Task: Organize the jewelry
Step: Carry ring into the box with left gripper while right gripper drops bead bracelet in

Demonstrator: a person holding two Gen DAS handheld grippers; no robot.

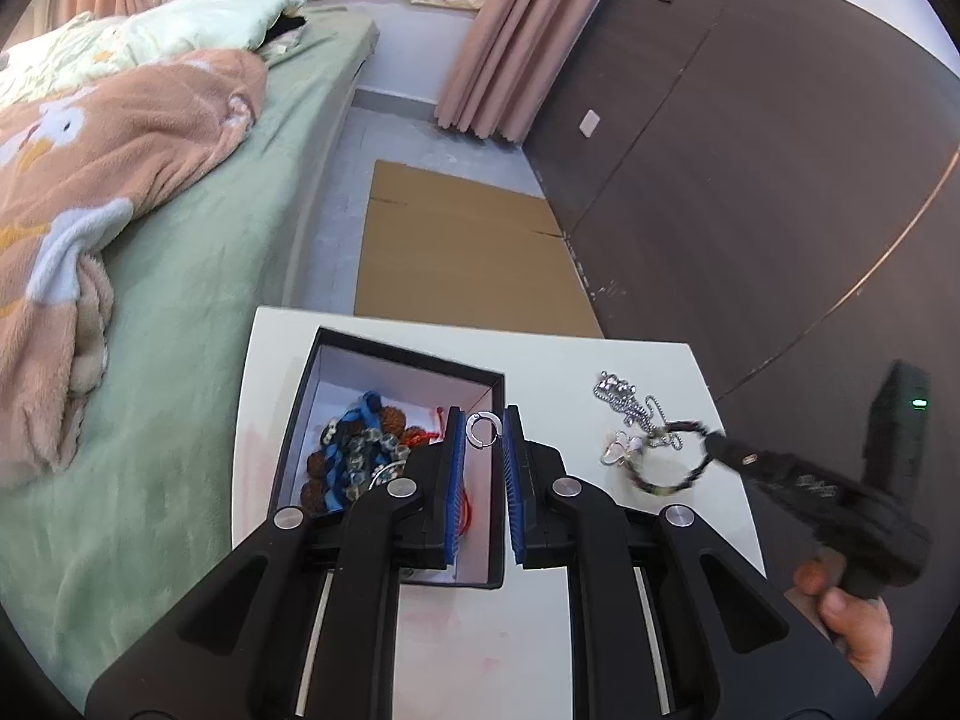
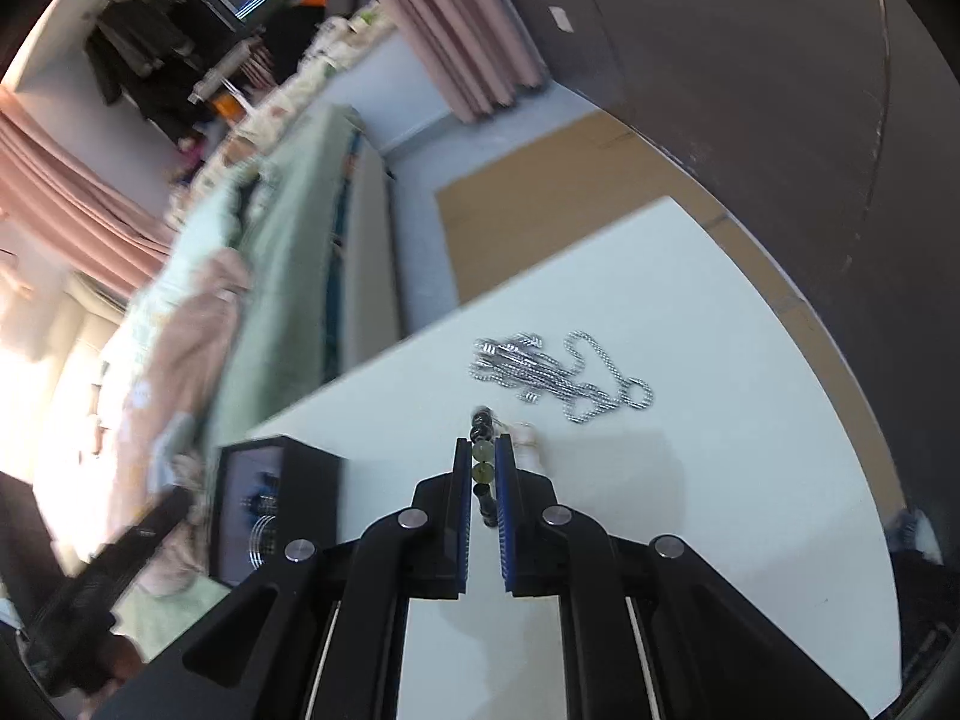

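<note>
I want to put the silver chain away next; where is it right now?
The silver chain lies bunched on the white table, just beyond the right hand-held gripper and its beaded bracelet; in the left wrist view it is right of the black box.
</note>
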